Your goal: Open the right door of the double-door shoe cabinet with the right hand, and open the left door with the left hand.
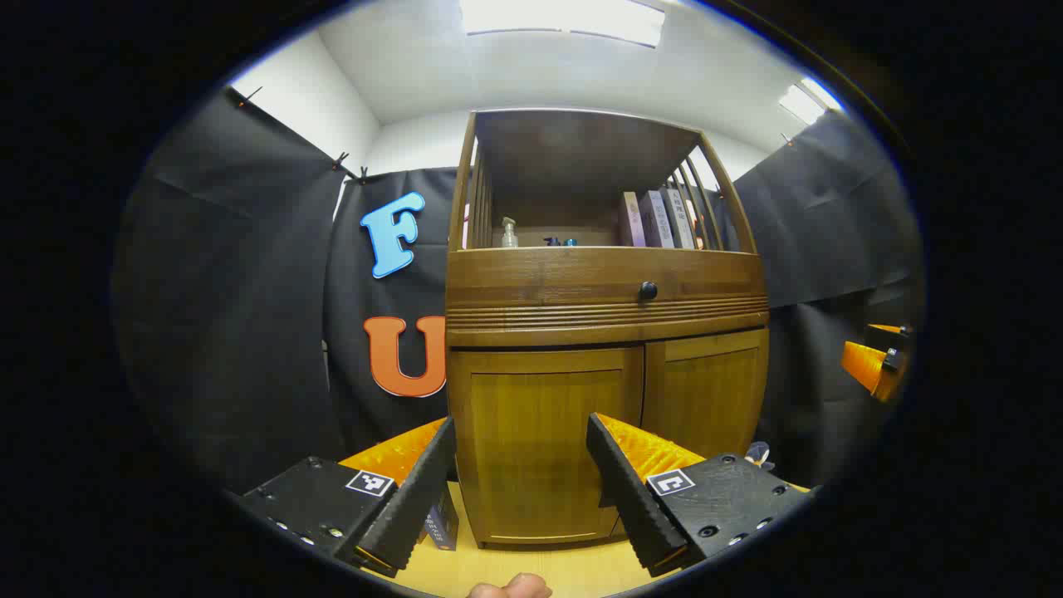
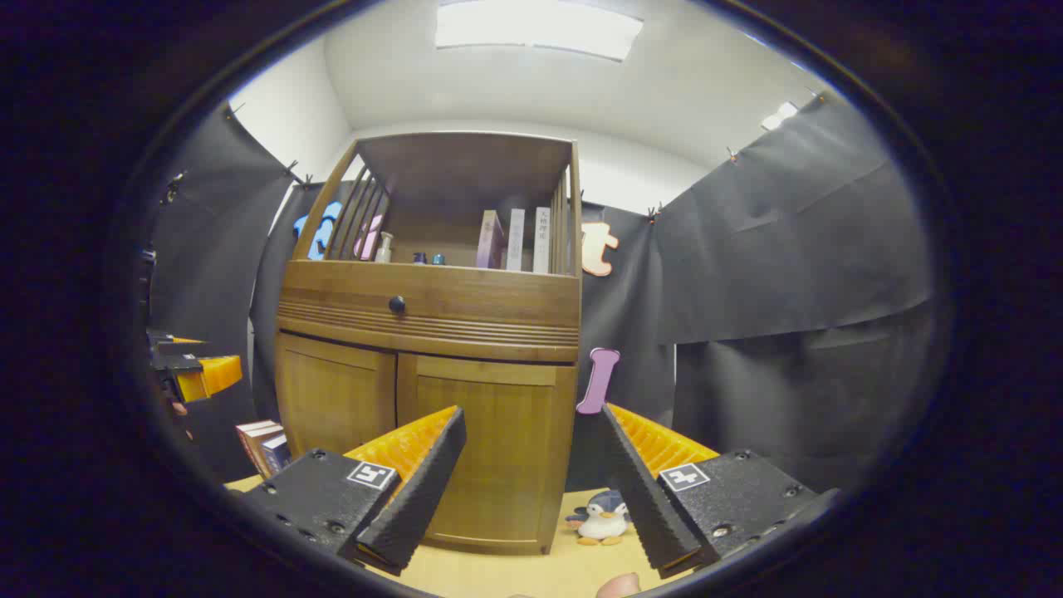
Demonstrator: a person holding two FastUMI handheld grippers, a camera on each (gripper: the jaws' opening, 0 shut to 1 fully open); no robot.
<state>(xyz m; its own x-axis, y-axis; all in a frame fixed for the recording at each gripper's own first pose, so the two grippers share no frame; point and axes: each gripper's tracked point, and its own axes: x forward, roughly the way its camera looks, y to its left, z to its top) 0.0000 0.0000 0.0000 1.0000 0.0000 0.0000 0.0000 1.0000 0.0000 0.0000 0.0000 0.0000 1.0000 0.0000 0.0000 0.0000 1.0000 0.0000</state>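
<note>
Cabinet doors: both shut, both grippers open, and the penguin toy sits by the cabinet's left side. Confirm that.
Not quite. The penguin toy sits on the table by the cabinet's right side, as the right gripper view shows. The rest holds: left door and right door are shut, left gripper and right gripper open.

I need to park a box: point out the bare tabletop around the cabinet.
Bare tabletop lies in front of the cabinet doors. Crowded: books at its left corner, a toy penguin at its right.

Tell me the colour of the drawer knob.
Black drawer knob, clearest in the left gripper view.
</note>
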